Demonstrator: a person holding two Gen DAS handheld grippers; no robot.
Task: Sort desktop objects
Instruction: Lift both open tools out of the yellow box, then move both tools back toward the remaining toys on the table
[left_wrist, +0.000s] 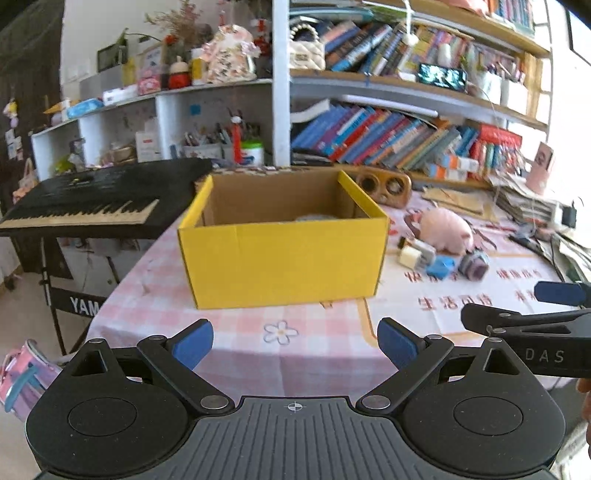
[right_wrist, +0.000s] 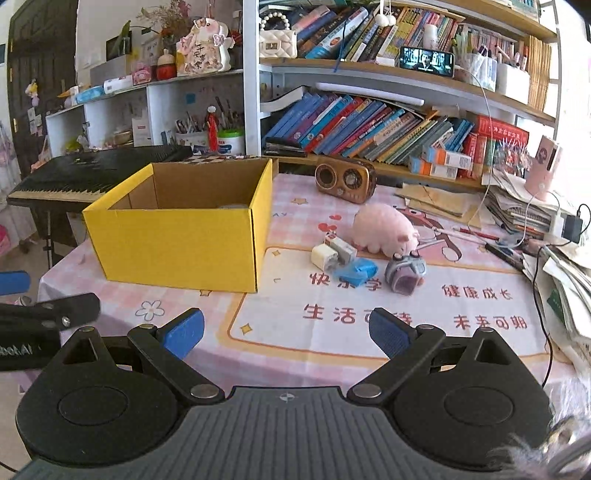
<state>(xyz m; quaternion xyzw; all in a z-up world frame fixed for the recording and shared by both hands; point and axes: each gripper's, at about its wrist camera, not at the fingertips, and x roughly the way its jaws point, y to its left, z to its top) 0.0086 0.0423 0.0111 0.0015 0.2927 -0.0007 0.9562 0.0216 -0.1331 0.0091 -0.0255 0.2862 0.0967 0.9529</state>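
Right wrist view: right claw (right_wrist: 286, 334) gapes wide, empty, small clutter ahead-right of it: pink plush pig (right_wrist: 384, 228), crumpled blue wrapper (right_wrist: 356, 271). Open yellow cardboard box (right_wrist: 177, 236) waits ahead-left as their likely bin. Left claw (left_wrist: 295, 343), equally spread and empty, faces it.

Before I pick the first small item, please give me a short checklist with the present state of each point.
1. Left gripper open and holding nothing: ok.
2. Right gripper open and holding nothing: ok.
3. Yellow cardboard box open at the top: ok.
4. Room left inside the box: cannot tell; only a grey edge shows inside.
5. Pink plush pig, white charger, blue packet and grey toy unobstructed from above: ok.
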